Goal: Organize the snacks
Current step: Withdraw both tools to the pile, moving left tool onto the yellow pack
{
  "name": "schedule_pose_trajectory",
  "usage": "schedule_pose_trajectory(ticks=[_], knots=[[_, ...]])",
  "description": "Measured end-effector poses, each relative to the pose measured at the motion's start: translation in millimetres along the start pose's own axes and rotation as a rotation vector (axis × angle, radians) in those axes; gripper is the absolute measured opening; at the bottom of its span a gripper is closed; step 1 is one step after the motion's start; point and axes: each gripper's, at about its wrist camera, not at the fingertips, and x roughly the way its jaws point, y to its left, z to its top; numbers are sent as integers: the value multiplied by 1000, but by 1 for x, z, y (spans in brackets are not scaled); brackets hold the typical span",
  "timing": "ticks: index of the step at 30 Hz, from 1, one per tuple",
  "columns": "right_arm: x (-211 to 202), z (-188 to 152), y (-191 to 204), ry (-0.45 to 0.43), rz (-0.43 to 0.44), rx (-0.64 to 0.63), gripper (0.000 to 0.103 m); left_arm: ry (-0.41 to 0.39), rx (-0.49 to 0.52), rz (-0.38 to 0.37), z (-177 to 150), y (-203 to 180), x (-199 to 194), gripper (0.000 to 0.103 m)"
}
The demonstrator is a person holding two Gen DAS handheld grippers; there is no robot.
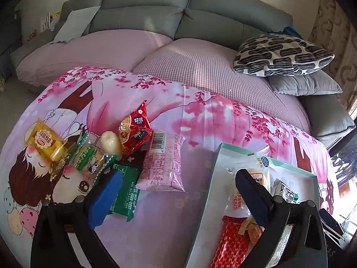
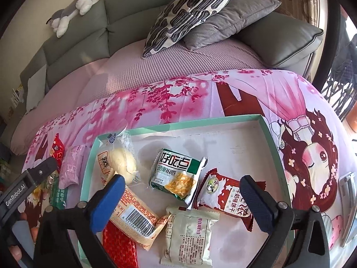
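A: Currently, what is the condition of each hand-held gripper?

B: Left hand-held gripper: blue-padded fingers spread wide, nothing between them. Right hand-held gripper: likewise spread and empty, above the shallow teal-rimmed white cardboard tray.

A: Tray contents?

B: Clear-wrapped pale bun, green-and-white biscuit packet, red-and-white milk biscuit packet, beige foil packet, orange barcoded packet, red patterned packet.

A: Outside the tray?

B: On the pink cartoon-print bedsheet, left of the tray: pink packet, dark green packet, red glossy packet, yellow packet.
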Motion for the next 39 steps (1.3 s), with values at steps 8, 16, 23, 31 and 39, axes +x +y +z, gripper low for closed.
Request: schedule_pose_trajectory(ticks=[8,16,23,31,39], knots=[[-4,0,5,-48,19,-8,103,-31,2,-40,2,2,-5,101],[-10,0,20,-81,92,15,103,-80,21,-80,11,16,-15,101],[-6,-7,63,-58,178,-67,103,-100,-20,58,23,69,-19,101],[-3,-20,103,-34,255,-159,103,-49,-126,165,28,144,-24,101],[-2,-31,137,-16,305,-224,103,-29,-252,152,30,193,-25,101]])
